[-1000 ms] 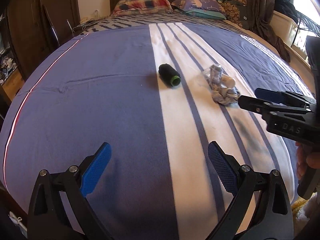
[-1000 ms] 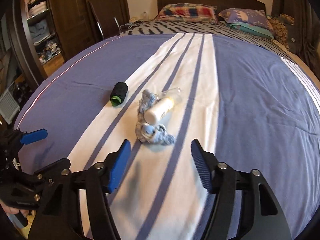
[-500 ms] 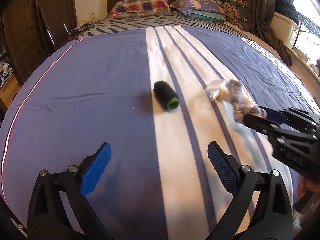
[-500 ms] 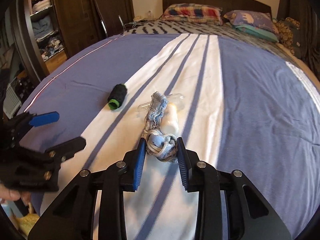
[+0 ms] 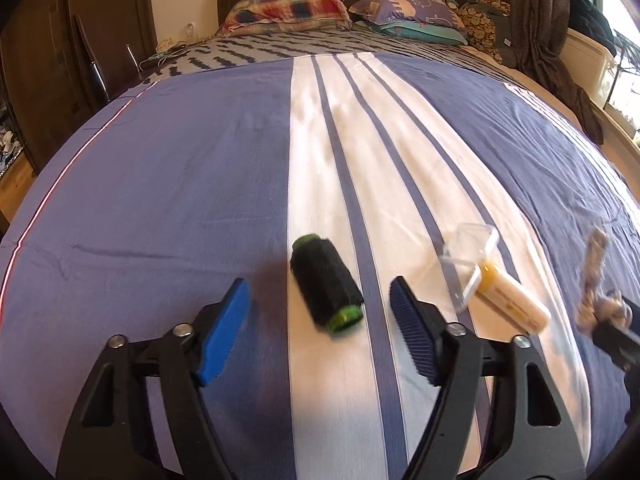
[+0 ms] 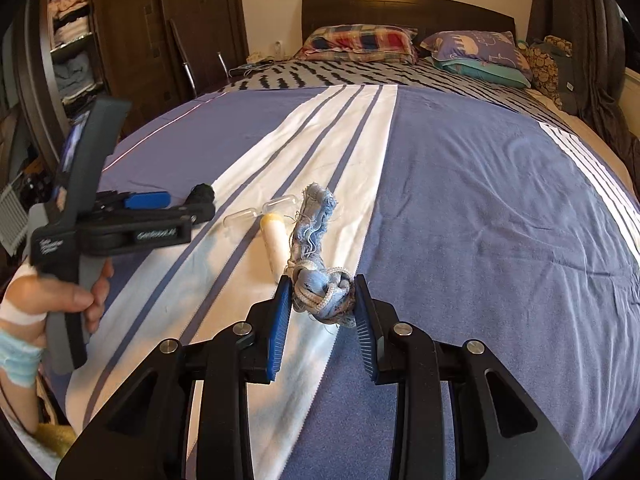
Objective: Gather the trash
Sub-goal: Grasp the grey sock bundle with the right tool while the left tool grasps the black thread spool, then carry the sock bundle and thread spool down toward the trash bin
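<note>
Your right gripper (image 6: 322, 300) is clamped on the knotted end of the frayed blue rag (image 6: 320, 284); both pads press the knot from either side, and the loose tail of the rag rises away from the jaws toward the headboard. From the right wrist view it appears lifted clear of the bedspread (image 6: 480, 220), though contact at the far tip cannot be ruled out.

Your left gripper (image 5: 320, 320) stands wide apart and holds nothing. The black thread spool (image 5: 326, 284) lies directly between the two fingers, slightly ahead of the pads, resting on the bedspread where the blue field meets the white stripe. Its long axis runs roughly along the gripper's forward line, tilted a little, with the green rim end nearest you. The pads therefore face the spool's curved sides, which is the narrow dimension; judged from this, closing across it should be the next move, after advancing a little so the pads sit at mid-length.

To the right of the spool, just beside your left gripper's right finger, lies the cream-coloured tube (image 5: 512, 304) with its clear plastic cap (image 5: 470, 256). It points diagonally away to the left. The left gripper is nearer to it than the occupied right one.
</note>
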A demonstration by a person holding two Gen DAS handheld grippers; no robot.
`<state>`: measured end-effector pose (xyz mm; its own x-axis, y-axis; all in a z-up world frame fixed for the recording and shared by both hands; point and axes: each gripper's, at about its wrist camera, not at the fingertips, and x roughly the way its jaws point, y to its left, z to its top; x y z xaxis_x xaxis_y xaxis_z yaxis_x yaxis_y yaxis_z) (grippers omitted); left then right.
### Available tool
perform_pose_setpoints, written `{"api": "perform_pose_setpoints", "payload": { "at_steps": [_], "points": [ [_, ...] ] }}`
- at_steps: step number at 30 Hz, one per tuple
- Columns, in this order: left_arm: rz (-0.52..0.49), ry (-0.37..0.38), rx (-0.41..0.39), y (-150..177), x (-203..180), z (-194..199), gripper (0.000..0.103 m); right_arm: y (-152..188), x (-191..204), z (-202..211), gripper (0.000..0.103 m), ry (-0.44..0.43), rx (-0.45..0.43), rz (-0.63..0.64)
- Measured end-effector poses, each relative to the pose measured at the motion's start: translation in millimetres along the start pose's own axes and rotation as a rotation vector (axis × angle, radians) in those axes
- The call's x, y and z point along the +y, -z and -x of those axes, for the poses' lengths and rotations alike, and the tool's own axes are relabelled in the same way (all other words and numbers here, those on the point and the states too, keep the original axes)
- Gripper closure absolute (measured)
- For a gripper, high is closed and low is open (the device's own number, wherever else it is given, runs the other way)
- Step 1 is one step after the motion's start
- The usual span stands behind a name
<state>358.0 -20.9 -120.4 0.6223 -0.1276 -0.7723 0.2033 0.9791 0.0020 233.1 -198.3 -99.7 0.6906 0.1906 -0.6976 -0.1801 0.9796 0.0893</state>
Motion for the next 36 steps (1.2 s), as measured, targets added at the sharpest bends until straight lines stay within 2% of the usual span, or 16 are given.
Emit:
{"api": "perform_pose_setpoints", "payload": {
  "at_steps": [1, 2, 3, 6, 11, 22, 27, 36],
  "points": [
    [0.003, 0.006, 0.009, -1, 0, -4, 0.050, 1, 0, -1, 0.071, -0.001, 0.001, 0.000],
    [0.006, 0.016, 0.024, -2, -1, -9, 0.063, 2, 0, -1, 0.071, -0.002, 0.001, 0.000],
    [0.007, 0.023, 0.032, -4, -1, -12, 0.069, 2, 0, -1, 0.071, -0.001, 0.002, 0.001],
    [0.003, 0.032, 0.028, -3, -3, -9, 0.075, 4, 2, 3, 0.071, 0.004, -0.002, 0.002],
    [-0.016, 0.045, 0.021, 16, -11, 22, 0.076, 13, 4, 27, 0.071, 0.027, -0.025, 0.005],
    [-0.073, 0.115, -0.091, 75, -43, 155, 0.076, 47, 0, 109, 0.071, 0.081, -0.076, -0.025],
    [-0.104, 0.161, -0.124, 105, -63, 200, 0.076, 73, 2, 142, 0.071, 0.083, -0.080, -0.040],
    [-0.122, 0.221, -0.112, 167, -87, 237, 0.076, 114, 12, 187, 0.071, 0.071, -0.094, -0.043]
  ]
}}
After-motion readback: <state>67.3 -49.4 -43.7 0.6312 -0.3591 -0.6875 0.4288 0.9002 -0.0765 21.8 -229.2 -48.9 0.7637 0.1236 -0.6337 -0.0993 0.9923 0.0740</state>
